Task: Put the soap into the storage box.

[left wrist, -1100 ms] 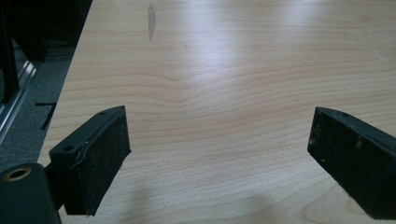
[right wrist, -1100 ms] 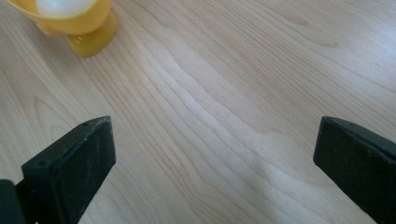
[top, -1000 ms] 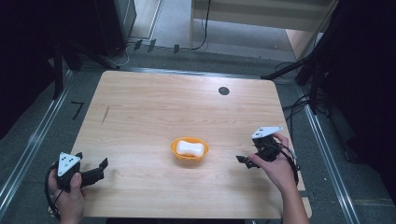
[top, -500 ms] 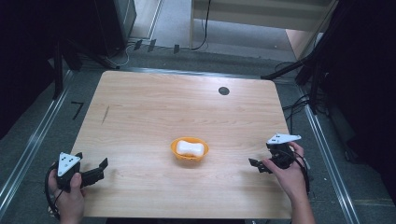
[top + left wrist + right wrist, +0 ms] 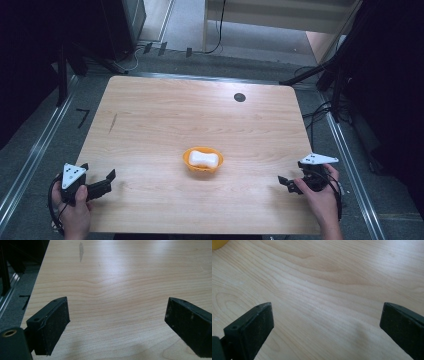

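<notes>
High view: orange bowl (image 5: 202,160) with a white piece (image 5: 204,158) inside at mid-desk (image 5: 200,115), well apart from left gripper (image 5: 106,180) and right gripper (image 5: 286,183) near the front corners. Left gripper view: jaws spread wide over bare wood. Right gripper view: jaws spread wide, bowl's yellow-orange edge at top left corner, far from both.

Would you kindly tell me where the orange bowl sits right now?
In the high view, the orange bowl sits near the table's centre, holding a white object, between both claws.
</notes>
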`<move>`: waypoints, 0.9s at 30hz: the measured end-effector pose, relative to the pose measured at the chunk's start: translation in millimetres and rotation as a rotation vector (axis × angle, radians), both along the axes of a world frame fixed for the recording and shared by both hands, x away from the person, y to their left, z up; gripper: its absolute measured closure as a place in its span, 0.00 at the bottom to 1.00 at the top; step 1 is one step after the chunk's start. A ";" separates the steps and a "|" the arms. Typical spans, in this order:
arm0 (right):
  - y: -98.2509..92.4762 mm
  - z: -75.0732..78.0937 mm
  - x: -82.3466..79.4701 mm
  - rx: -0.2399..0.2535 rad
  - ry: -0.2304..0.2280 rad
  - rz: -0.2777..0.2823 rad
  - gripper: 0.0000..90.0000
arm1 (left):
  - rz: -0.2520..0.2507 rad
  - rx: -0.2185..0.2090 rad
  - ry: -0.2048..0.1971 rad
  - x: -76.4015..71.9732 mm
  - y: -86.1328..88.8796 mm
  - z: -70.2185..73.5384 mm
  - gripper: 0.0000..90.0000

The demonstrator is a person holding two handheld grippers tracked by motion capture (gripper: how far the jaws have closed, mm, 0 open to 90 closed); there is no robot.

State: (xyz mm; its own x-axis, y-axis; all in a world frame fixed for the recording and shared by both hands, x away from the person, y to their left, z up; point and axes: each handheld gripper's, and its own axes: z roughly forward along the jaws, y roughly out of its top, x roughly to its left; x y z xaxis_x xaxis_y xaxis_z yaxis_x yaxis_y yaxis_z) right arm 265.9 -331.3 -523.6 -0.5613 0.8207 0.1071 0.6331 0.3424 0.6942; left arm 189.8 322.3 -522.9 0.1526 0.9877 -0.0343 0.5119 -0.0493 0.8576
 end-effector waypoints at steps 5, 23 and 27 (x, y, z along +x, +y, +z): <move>-9.1 -6.4 -9.3 0.019 -0.005 -0.041 0.00 | -0.002 0.000 0.003 -0.2 0.0 0.0 0.07; -35.0 -24.5 -53.1 0.072 -0.109 -0.212 0.00 | -0.001 0.005 0.005 -0.3 -0.4 0.1 0.07; -38.7 -26.6 -61.0 0.094 -0.153 -0.248 0.00 | 0.002 0.011 0.008 0.0 -1.0 0.1 0.07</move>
State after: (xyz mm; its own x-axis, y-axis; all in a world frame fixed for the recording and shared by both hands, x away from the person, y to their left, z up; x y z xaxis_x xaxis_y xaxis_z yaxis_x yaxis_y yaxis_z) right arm 204.9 -370.0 -550.2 -0.3606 0.9251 0.1189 0.5752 0.1202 0.8092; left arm 189.8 321.2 -522.8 0.1502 0.9884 -0.0248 0.5193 -0.0575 0.8527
